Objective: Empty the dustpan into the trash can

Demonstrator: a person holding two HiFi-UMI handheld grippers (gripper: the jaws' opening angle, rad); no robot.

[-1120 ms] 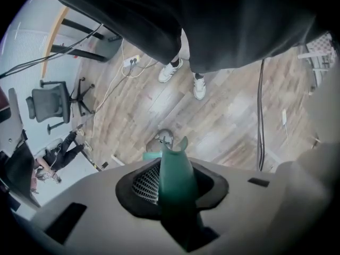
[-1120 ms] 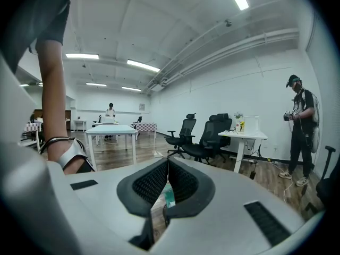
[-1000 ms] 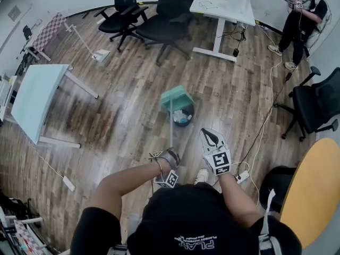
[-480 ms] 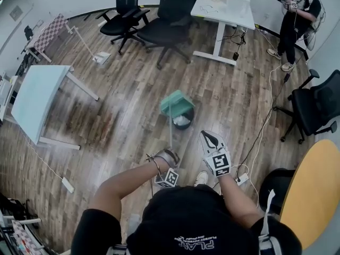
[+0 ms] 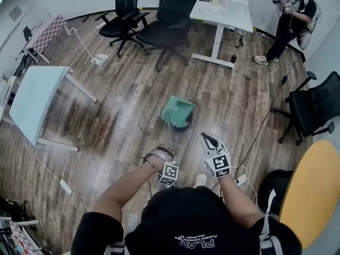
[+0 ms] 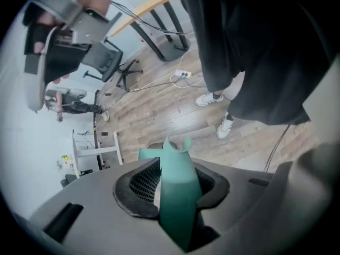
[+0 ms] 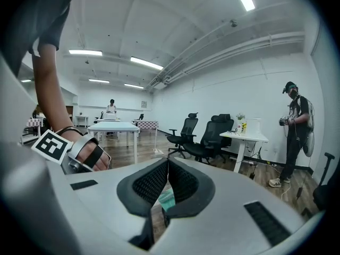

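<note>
I hold the green dustpan (image 5: 178,110) tipped over the black trash can (image 5: 182,126), so the emptying seems nearly done; only taking it away remains. My left gripper (image 6: 176,186) clamps its handle (image 6: 179,217), with the jaws opening. My right gripper (image 7: 167,182) is closed and empty.

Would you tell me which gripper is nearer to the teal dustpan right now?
Left. The left gripper has the handle of the dustpan between its fingers, which are opening. The right gripper, shut and empty, sits beside it, touching nothing.

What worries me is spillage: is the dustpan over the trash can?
Yes, the green dustpan hangs tipped over the black trash can.
</note>
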